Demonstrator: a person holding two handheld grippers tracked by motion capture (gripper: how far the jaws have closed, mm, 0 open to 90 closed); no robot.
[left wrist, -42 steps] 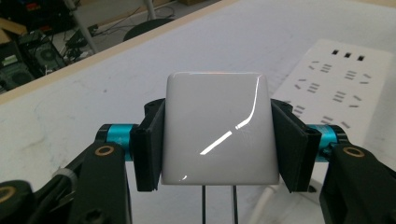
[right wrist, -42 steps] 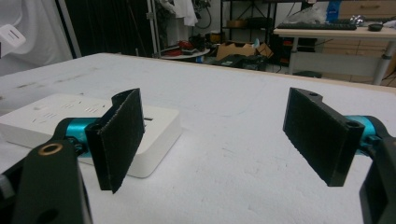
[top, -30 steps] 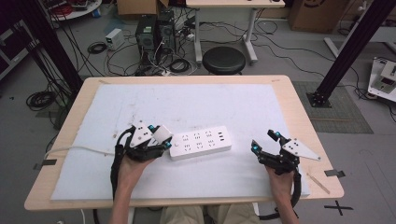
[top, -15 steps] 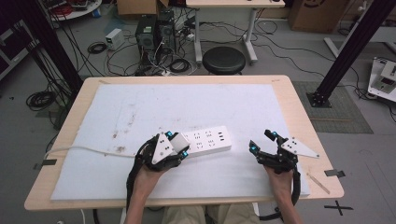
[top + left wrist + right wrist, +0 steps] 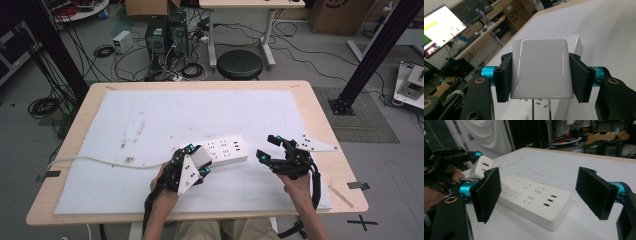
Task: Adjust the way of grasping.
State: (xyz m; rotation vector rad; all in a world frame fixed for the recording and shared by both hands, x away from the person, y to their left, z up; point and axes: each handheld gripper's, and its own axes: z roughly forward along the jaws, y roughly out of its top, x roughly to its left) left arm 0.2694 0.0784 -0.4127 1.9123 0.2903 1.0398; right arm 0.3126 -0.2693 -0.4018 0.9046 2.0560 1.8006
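- While a white cable (image 5: 95,161) trails across the white mat (image 5: 150,120) from the counter's (image 5: 320,107) left edge, it runs toward my left hand (image 5: 162,192) near the front.
- My left gripper (image 5: 197,161) is clamped on a white plug block (image 5: 540,68); in the left gripper view the two black pads (image 5: 504,76) press flat against its glossy sides, and it sits squarely between them.
- In the high view that block is just at the left end of the white power strip (image 5: 225,150), above it or touching it; I cannot tell which.
- The power strip lies flat on the mat, near the middle of the counter, its long side running left to right, between my two grippers.
- In the right gripper view the strip's socket holes face up, and the held block with its two slots shows beyond the strip's far end.
- My right gripper (image 5: 267,147) is spread wide with nothing between its jaws; it hovers just to the right of the strip, apart from it.
- My right hand (image 5: 295,182) comes in from the front edge, with the grey three-cornered plate (image 5: 315,145) pointing right.
- Beyond the counter, a round black stool (image 5: 240,64) stands on the floor among loose cables.
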